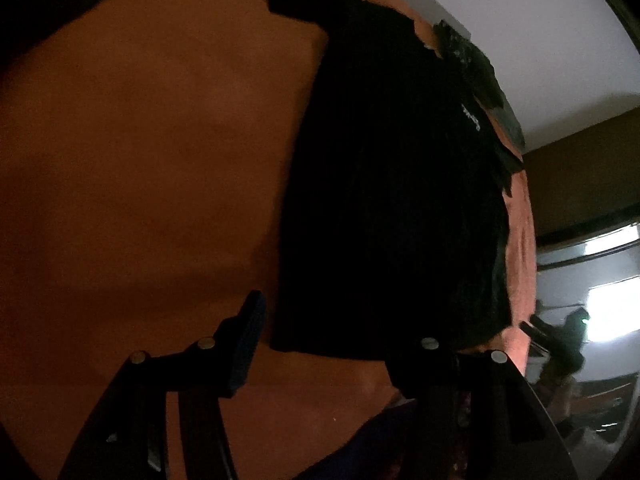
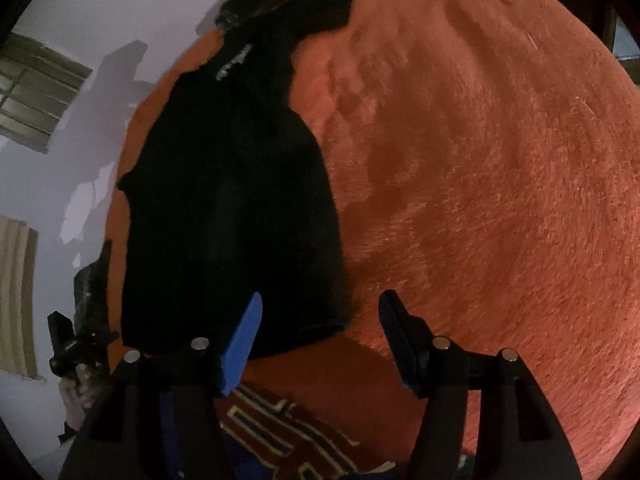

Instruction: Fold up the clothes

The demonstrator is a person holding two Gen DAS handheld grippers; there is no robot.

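On orange blanket (image 2: 480,160), black garment (image 2: 232,208) ahead-left of open right tongs (image 2: 320,320)

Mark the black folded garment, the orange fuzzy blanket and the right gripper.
black folded garment (image 2: 232,216): right wrist view, middle of the cloth.
orange fuzzy blanket (image 2: 480,168): right wrist view, bare pile.
right gripper (image 2: 320,336): right wrist view, between blue fingertips.

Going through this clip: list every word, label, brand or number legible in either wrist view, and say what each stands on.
Nothing can be read in either view.
Small white print on the black garment, near its far end: too blurred to read; it also shows, just as unclear, in the left wrist view.
Patterned cloth at the near edge: yellow-outlined shapes only, no legible lettering.
Orange blanket: no markings.
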